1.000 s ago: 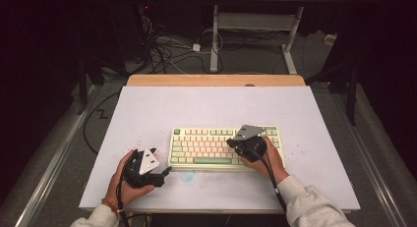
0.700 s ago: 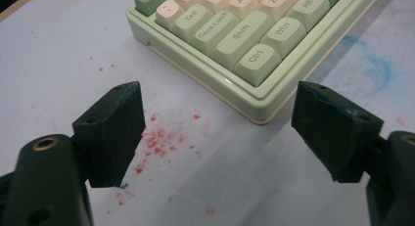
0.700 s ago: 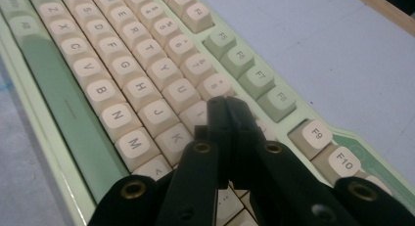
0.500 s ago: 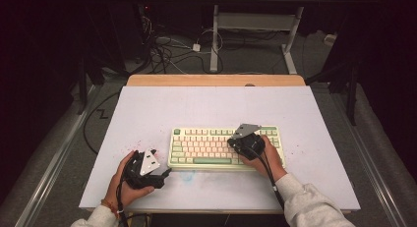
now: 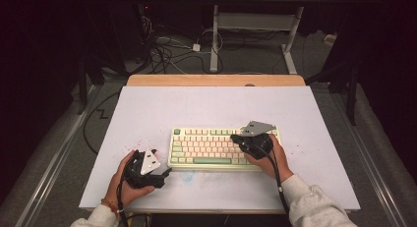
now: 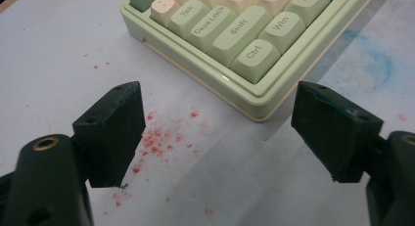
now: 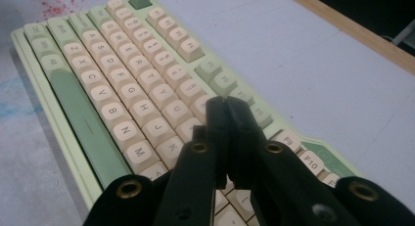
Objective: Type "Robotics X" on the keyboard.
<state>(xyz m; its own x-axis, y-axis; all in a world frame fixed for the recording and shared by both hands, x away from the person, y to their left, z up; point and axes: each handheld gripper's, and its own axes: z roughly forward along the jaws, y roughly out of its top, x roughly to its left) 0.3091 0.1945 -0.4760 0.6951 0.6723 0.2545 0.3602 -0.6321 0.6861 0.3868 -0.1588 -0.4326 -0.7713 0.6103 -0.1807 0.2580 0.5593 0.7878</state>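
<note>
A pale green keyboard [image 5: 206, 148] with cream and green keys lies on the white table top [image 5: 211, 109], near the front. My right gripper [image 5: 236, 138] hovers over its right half, held in a hand. In the right gripper view its jaws [image 7: 225, 106] are pressed together with nothing between them, just above the upper key rows of the keyboard [image 7: 122, 89]. My left gripper [image 5: 164, 175] rests on the table by the keyboard's near left corner. In the left gripper view it [image 6: 220, 133] stands wide open, and the Ctrl corner of the keyboard [image 6: 235, 40] lies just beyond its empty jaws.
Red specks [image 6: 156, 138] and a blue smudge [image 6: 377, 64] mark the white sheet near the keyboard. A wooden strip [image 5: 216, 80] runs along the table's far edge. Cables [image 5: 172, 55] and desk legs stand on the floor behind.
</note>
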